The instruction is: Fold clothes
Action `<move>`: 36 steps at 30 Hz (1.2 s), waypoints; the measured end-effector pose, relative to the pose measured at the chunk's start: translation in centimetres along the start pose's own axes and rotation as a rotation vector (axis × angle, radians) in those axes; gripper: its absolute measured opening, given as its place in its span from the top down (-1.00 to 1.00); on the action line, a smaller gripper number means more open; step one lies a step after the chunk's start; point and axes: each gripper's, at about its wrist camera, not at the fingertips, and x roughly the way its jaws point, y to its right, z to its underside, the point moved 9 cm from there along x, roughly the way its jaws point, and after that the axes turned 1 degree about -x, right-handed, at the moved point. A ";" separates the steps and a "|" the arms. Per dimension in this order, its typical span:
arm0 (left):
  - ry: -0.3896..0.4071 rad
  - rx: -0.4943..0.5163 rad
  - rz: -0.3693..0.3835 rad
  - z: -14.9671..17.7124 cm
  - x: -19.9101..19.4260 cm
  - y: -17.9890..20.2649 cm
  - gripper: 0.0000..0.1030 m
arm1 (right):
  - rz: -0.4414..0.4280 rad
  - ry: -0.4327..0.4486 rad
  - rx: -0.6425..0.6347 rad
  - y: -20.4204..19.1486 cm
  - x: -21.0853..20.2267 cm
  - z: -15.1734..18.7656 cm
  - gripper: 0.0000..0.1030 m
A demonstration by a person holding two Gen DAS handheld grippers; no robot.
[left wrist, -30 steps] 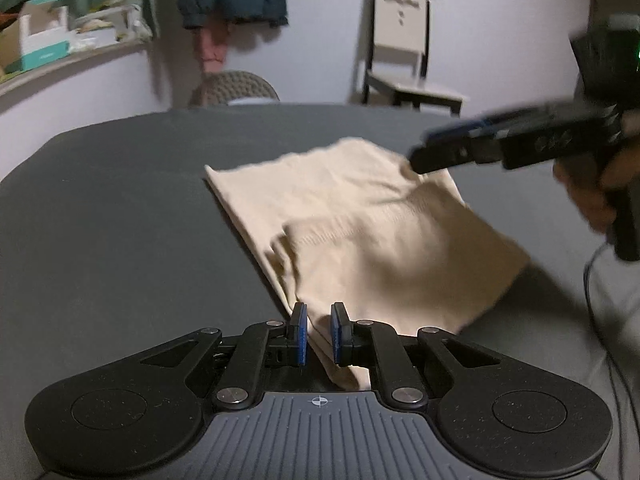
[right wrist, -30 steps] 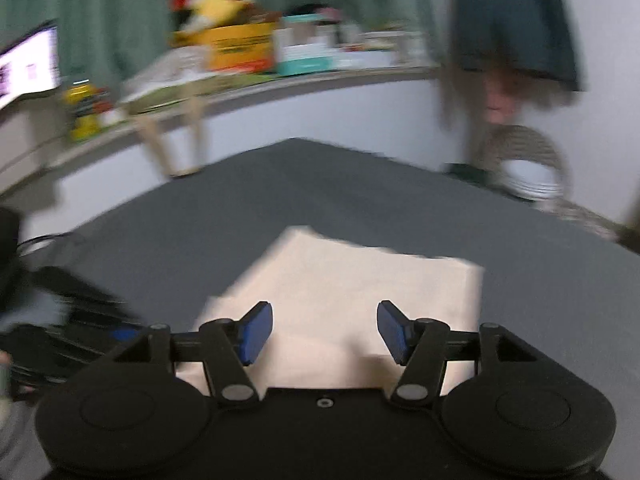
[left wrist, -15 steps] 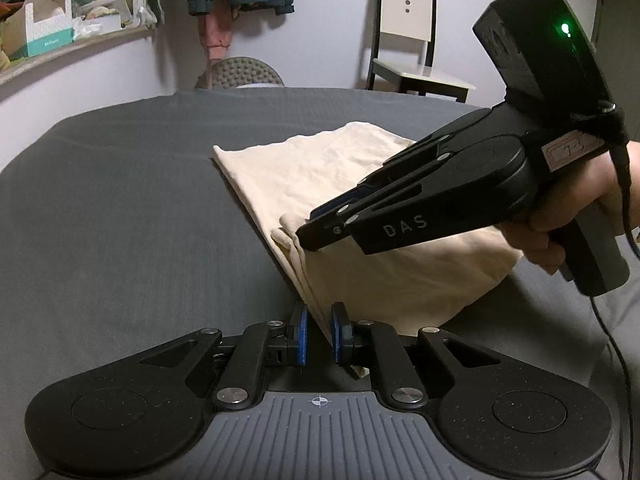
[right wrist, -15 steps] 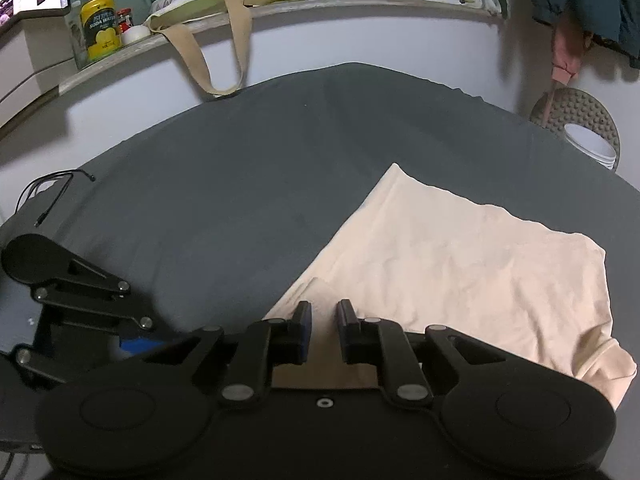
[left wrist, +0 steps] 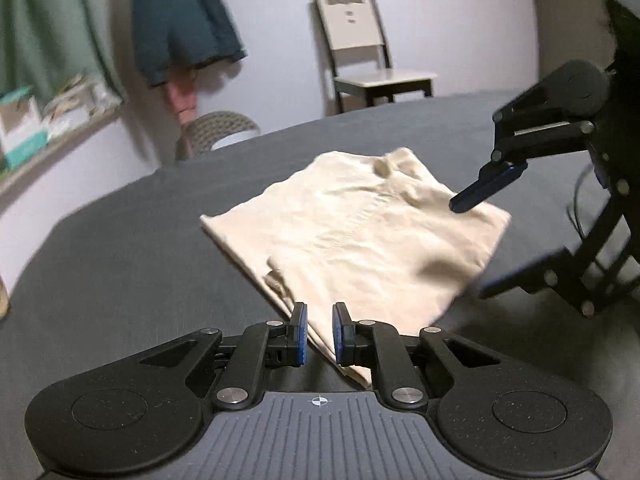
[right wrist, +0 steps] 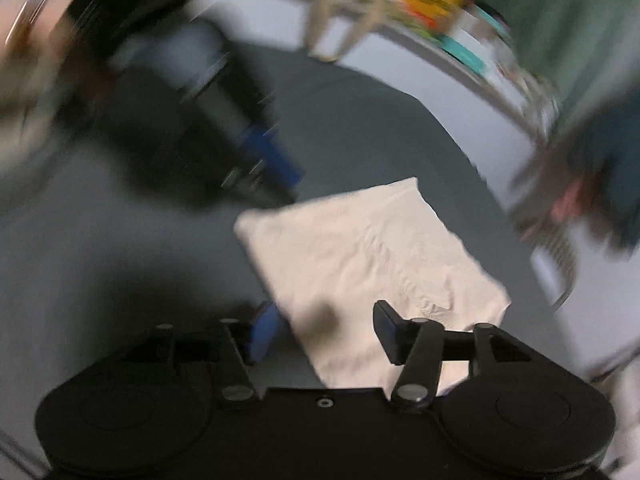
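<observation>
The cream garment lies on the dark grey surface, already folded into a compact, roughly four-sided packet with some wrinkles near its far edge. It sits about in the middle of the surface, with the near corner pointing toward the left claw.

The left claw is low, just over this near corner. Its blue pads are narrow, with only a small gap between them, and the cloth edge passes under that gap. I cannot tell for sure if they pinch the fabric, but a gap is visible, so I judge that nothing is held.

The right claw hangs above the opposite side of the packet with its jaws wide apart and empty. Its own view is strongly blurred, so small details there are not readable.

To my judgement the fold in hand is finished, or almost, and both claws are free of the cloth. The next move calls for either one more fold, taking two corners of one side and bringing them over, or a light pressing to flatten the wrinkled far edge. The layers are thin and can slip apart if only the top one is caught.
</observation>
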 end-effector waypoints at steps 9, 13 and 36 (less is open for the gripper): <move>0.024 0.245 0.030 0.1 -1.8 3.0 0.73 | 0.075 -0.061 -0.311 -3.6 1.0 -0.2 -0.04; 0.015 0.236 0.036 0.2 -1.9 2.7 0.72 | 0.094 -0.051 -0.290 -3.4 1.5 -0.6 -0.14; 0.070 0.612 -0.097 1.2 -2.5 4.5 -0.47 | 0.190 0.076 -0.205 -2.1 2.9 -2.6 0.26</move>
